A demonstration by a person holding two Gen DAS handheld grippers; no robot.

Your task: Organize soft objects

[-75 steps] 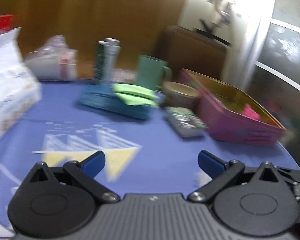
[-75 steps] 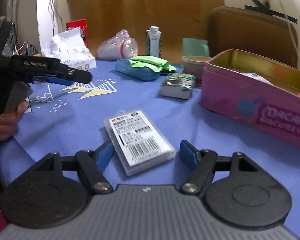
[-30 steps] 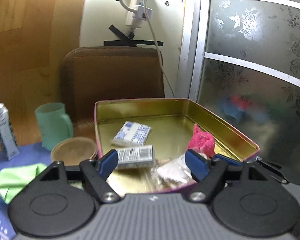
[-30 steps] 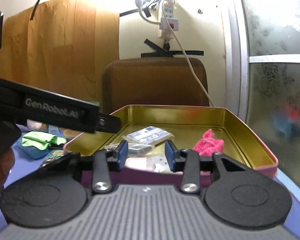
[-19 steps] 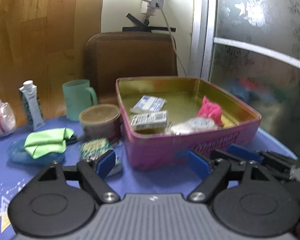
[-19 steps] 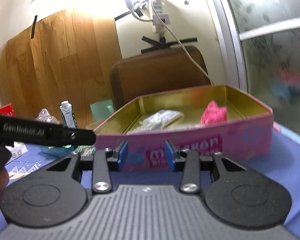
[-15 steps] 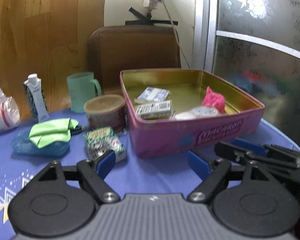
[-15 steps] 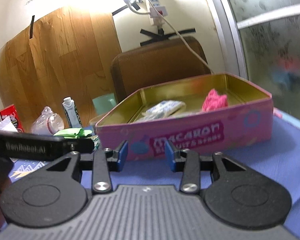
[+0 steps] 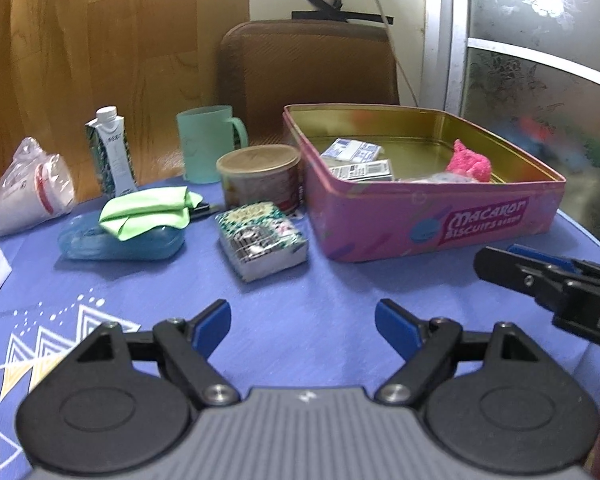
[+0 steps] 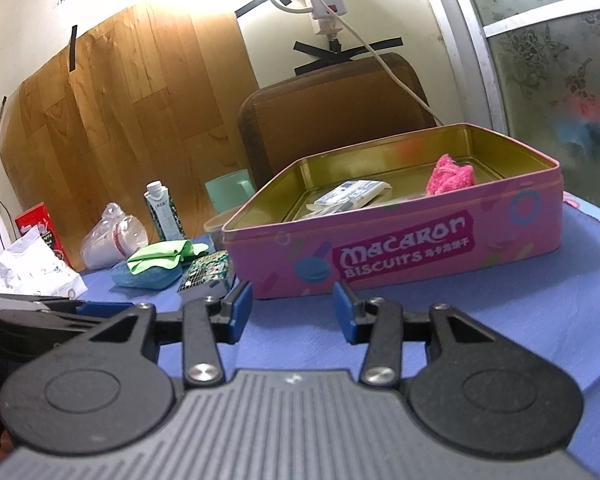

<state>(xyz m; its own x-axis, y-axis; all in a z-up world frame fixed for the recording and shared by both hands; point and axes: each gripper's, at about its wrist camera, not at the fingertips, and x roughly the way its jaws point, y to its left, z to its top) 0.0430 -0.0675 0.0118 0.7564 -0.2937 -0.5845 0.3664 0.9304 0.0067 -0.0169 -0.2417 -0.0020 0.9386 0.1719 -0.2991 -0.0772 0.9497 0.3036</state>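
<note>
Left wrist view is showing the left gripper (image 9: 303, 322) hanging wide apart w/ nothing between its fingers, over bare blue tablecloth (image 9: 324, 292). Right gripper (image 10: 293, 307) is sitting part-open, narrower gap, also empty, facing the pink biscuit tin (image 10: 404, 248) at 12 o'clock. Soft things: pink fluffy item (image 9: 470, 162) and flat packets (image 9: 356, 160) are lying in the tin; green cloth (image 9: 148, 212) is resting on a blue pouch (image 9: 120, 242) at 10 o'clock, and a patterned tissue pack (image 9: 260, 240) is lying just beside the tin at 11 o'clock.

Risks: the two tools are crowding each other, right one poking in at 3 o'clock of the left view, so a reach could clash. Grabbing the cloth may drag the pouch along. A tan-lidded can (image 9: 260, 172) and teal mug (image 9: 208, 144) are standing near it, prob. easy to knock.

Surface is cloth-covered, possibly round-edged; hard to tell w/ the fisheye. Behind it, a brown chair back (image 10: 332, 108), wood-grain panel, frosted glass at 2 o'clock.
</note>
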